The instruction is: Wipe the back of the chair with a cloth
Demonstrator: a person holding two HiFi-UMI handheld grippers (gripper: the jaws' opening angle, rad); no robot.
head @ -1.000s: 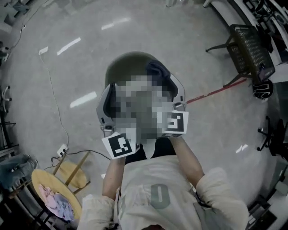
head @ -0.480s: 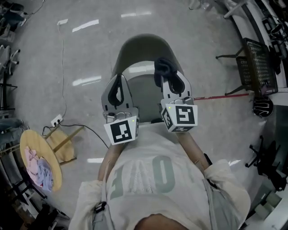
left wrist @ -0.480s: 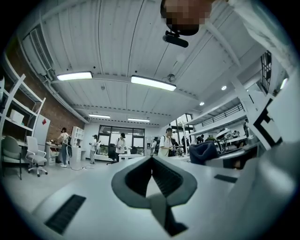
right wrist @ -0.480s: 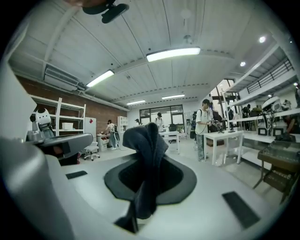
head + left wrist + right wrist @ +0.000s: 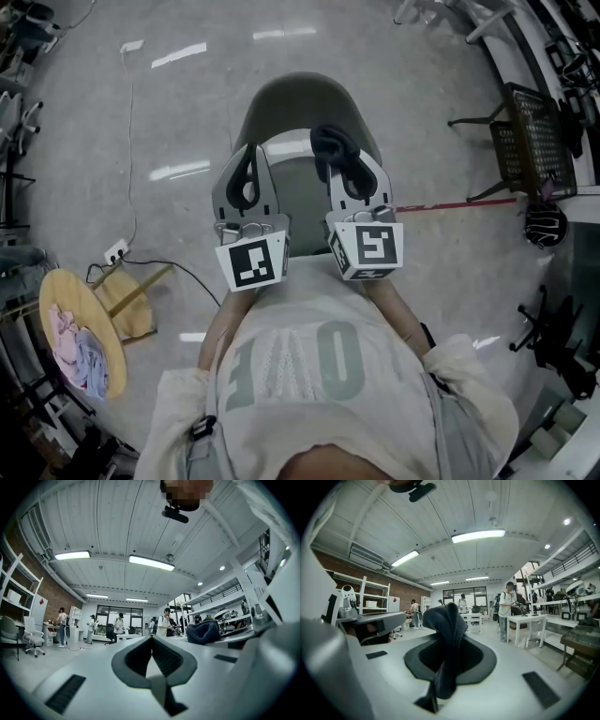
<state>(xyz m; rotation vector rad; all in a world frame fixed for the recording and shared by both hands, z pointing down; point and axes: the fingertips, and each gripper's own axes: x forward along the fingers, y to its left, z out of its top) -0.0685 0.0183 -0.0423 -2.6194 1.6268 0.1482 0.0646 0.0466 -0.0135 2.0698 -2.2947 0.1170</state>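
Note:
A grey-green shell chair (image 5: 298, 101) stands on the floor right in front of me, its paler seat (image 5: 295, 192) below the curved back. My right gripper (image 5: 339, 157) hovers over the seat's right side, shut on a dark blue cloth (image 5: 329, 142) that bunches up past its tips. In the right gripper view the cloth (image 5: 446, 620) stands up between the jaws of the right gripper (image 5: 445, 641). My left gripper (image 5: 248, 159) is beside it over the seat's left side. Its jaws (image 5: 151, 641) meet with nothing between them, and the cloth (image 5: 202, 632) shows off to the right.
A round wooden stool (image 5: 56, 300) with pale cloths on it stands at the lower left, near a power strip and cable (image 5: 117, 251). A black mesh chair (image 5: 530, 136) and a red floor strip (image 5: 459, 203) lie to the right. Both gripper views show people (image 5: 507, 606) and white tables far off.
Both grippers have moved forward over the chair seat and shifted slightly left. The cloth stays in the right gripper.

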